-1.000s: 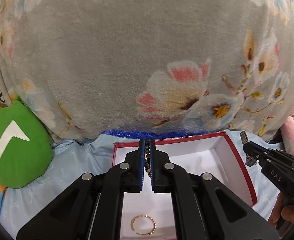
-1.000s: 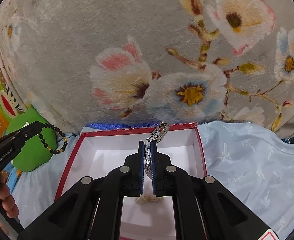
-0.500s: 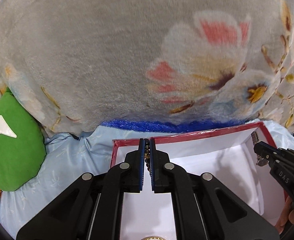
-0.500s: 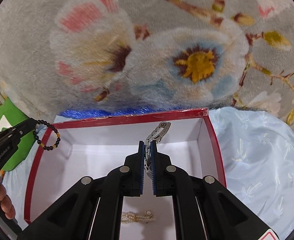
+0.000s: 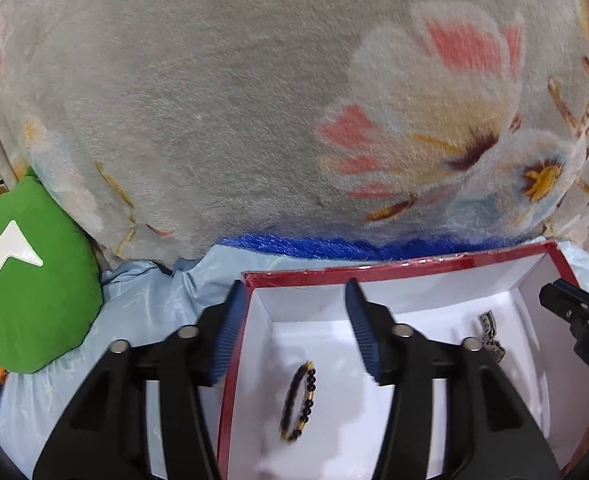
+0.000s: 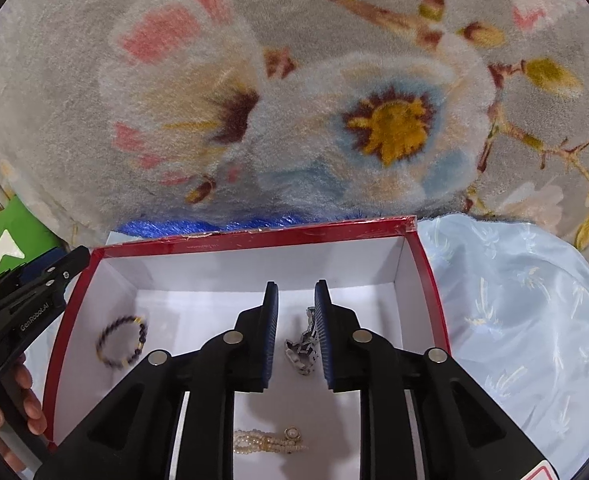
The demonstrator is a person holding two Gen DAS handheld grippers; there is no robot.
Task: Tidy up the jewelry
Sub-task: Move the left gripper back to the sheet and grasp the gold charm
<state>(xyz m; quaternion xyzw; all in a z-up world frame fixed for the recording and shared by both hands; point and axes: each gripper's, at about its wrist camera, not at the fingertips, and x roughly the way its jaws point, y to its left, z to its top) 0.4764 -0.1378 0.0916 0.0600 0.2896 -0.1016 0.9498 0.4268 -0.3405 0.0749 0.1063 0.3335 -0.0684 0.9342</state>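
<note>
While the metal bracelet (image 6: 303, 350) lies on the floor of the box (image 6: 254, 236), it sits directly between the spread fingers of the right gripper (image 6: 296, 296), its long axis running roughly along them. The bead bracelet (image 5: 299, 402) rests near the left wall, below and between the wide-open fingers of the left gripper (image 5: 290, 292). Neither gripper holds anything. A pearl bracelet (image 6: 268, 442) lies nearer the camera.
</note>
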